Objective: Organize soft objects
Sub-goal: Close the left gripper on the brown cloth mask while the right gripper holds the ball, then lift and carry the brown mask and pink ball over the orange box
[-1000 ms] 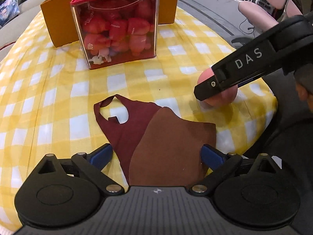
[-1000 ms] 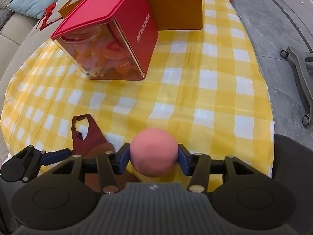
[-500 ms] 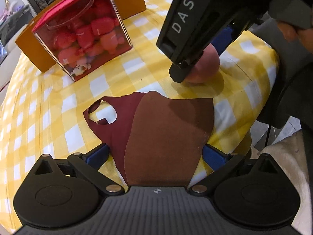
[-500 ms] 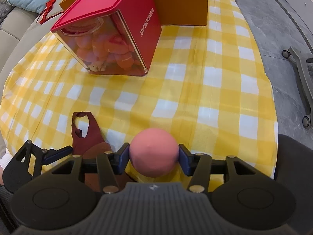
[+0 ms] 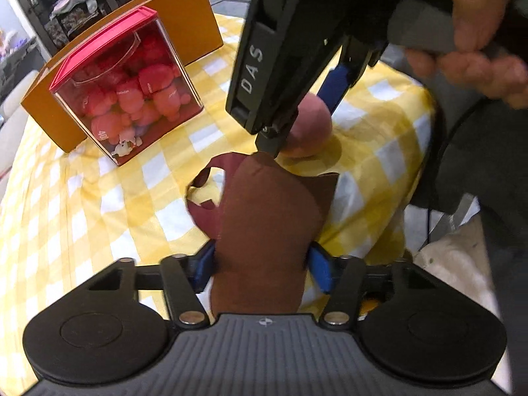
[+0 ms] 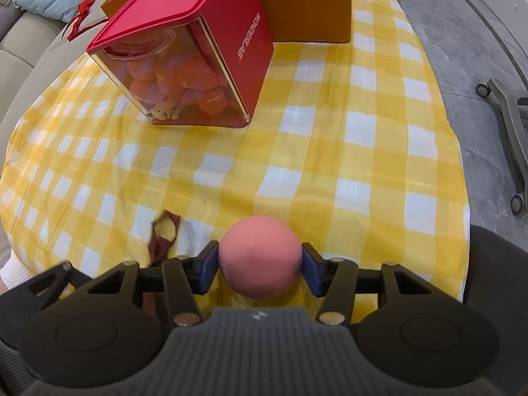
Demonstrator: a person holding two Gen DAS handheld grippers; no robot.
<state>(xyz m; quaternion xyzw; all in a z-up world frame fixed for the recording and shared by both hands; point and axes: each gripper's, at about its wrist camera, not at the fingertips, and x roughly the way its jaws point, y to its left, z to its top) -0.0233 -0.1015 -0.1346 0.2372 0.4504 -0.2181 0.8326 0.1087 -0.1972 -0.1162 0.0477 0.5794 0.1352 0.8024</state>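
Observation:
A brown cloth face mask (image 5: pixel 270 217) lies over a dark red one (image 5: pixel 206 211) on the yellow checked tablecloth (image 5: pixel 99 204). My left gripper (image 5: pixel 262 264) is closing: its blue pads press the bunched masks from both sides. The dark red ear loop (image 6: pixel 163 237) shows in the right wrist view too. My right gripper (image 6: pixel 260 270) is shut on a pink soft ball (image 6: pixel 260 250), which rests on the cloth. In the left wrist view that ball (image 5: pixel 313 128) sits just beyond the masks, under the right gripper's black body.
A clear box with a red lid (image 6: pixel 184 66), full of pink and red soft toys, stands mid-table. An orange cardboard box (image 6: pixel 307 3) is behind it. A person's hand (image 5: pixel 475 49) holds the right gripper. The table edge and a chair base (image 6: pixel 508 105) lie right.
The left jaws have come in from wide open onto the masks, which are now bunched and narrower. The left view has rolled and shifted. The right gripper and ball have stayed put.

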